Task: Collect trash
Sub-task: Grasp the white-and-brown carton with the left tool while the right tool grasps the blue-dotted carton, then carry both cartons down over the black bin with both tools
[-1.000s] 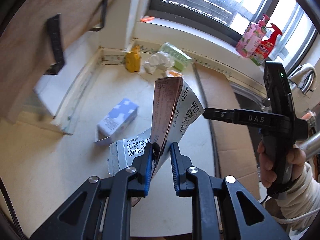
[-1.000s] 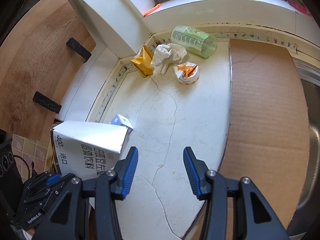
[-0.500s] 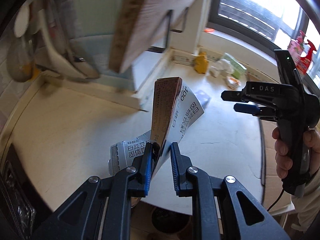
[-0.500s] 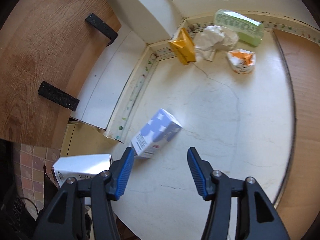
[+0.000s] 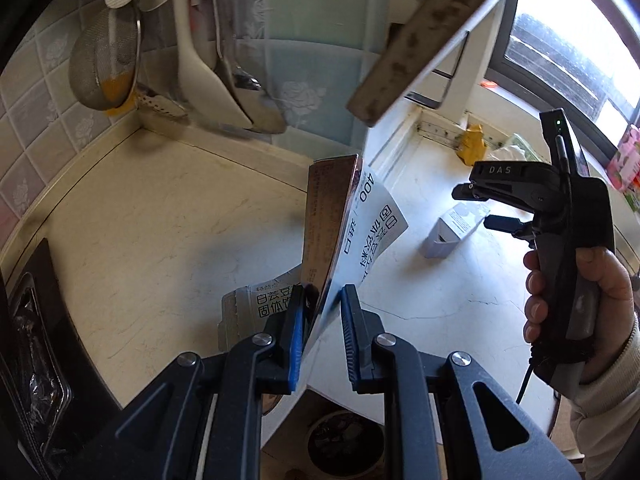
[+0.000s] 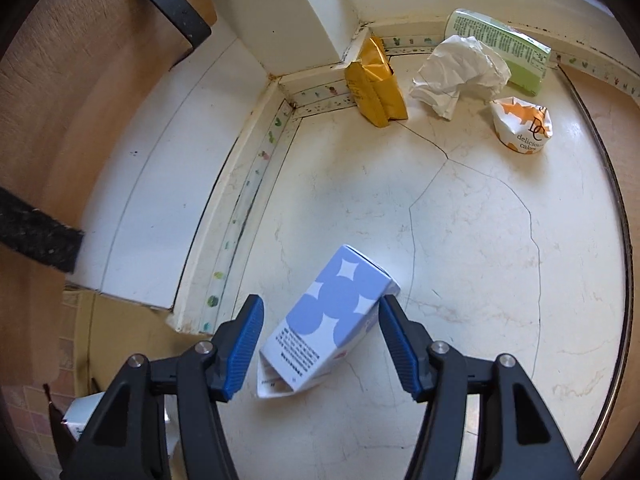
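My left gripper (image 5: pixel 320 320) is shut on a flattened white and brown carton (image 5: pixel 352 232) with black print, held up over the counter's front edge. My right gripper (image 6: pixel 320 332) is open, its fingers on either side of a blue-and-white box (image 6: pixel 332 324) lying on the counter; it does not touch it. The right gripper also shows in the left wrist view (image 5: pixel 480 208), just above that box (image 5: pixel 456 228). Against the far wall lie a yellow pouch (image 6: pixel 376 84), crumpled white paper (image 6: pixel 460 72), a green pack (image 6: pixel 504 48) and an orange-and-white cake wrapper (image 6: pixel 524 124).
A round bin (image 5: pixel 344 444) sits on the floor below the left gripper. Ladles and a strainer (image 5: pixel 108 64) hang on the tiled wall at left. A wooden shelf (image 6: pixel 80 60) overhangs the counter's left side. Brown cardboard (image 6: pixel 624 128) lies at the right edge.
My left gripper has swung left and back with the carton, off the counter edge. My right gripper has moved down and forward until its open fingers bracket the blue-and-white box.
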`<state>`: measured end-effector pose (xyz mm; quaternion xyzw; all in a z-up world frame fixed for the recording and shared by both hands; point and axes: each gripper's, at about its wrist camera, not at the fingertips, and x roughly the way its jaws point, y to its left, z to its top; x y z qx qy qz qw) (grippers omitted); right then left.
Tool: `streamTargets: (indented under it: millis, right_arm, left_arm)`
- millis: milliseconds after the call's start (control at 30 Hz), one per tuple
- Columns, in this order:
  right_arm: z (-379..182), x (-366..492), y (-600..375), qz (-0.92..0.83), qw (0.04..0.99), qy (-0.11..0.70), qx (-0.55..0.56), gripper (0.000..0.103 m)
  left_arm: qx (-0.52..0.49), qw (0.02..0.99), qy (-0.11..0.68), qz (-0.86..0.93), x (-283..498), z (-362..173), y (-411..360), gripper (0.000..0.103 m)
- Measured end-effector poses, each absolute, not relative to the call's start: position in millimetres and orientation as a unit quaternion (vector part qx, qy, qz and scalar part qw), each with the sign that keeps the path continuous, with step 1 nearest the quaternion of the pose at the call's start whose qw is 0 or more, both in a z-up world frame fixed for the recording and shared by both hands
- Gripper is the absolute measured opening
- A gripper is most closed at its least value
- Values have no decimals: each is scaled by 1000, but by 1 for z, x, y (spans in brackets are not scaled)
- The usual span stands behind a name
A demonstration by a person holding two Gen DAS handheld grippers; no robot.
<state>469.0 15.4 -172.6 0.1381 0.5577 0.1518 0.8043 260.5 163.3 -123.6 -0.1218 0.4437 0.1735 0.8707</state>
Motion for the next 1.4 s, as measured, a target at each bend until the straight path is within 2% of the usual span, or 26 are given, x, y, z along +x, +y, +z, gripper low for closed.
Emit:
streamTargets:
  millis: [433, 567, 600, 1000, 1400]
  right_arm:
    - [-195, 471, 37, 125, 800, 581, 84, 60]
    - [-196, 460, 33, 131, 796, 585, 78, 37]
    - [-197, 457, 31, 136, 794, 588, 79, 34]
    - [-170, 388, -1, 154, 802, 570, 84, 34]
    - [-132, 280, -42, 131, 831, 527, 123, 34]
  left_arm:
    - [-158, 866, 432, 196, 267, -133, 193, 15]
    - [-163, 865, 434, 191, 268, -135, 195, 15]
    - [-163, 865, 435, 189, 268, -136, 194, 15]
    - [-154, 871, 449, 130, 245, -134, 178, 15]
    - [-133, 878, 459, 38, 192, -127, 148, 15]
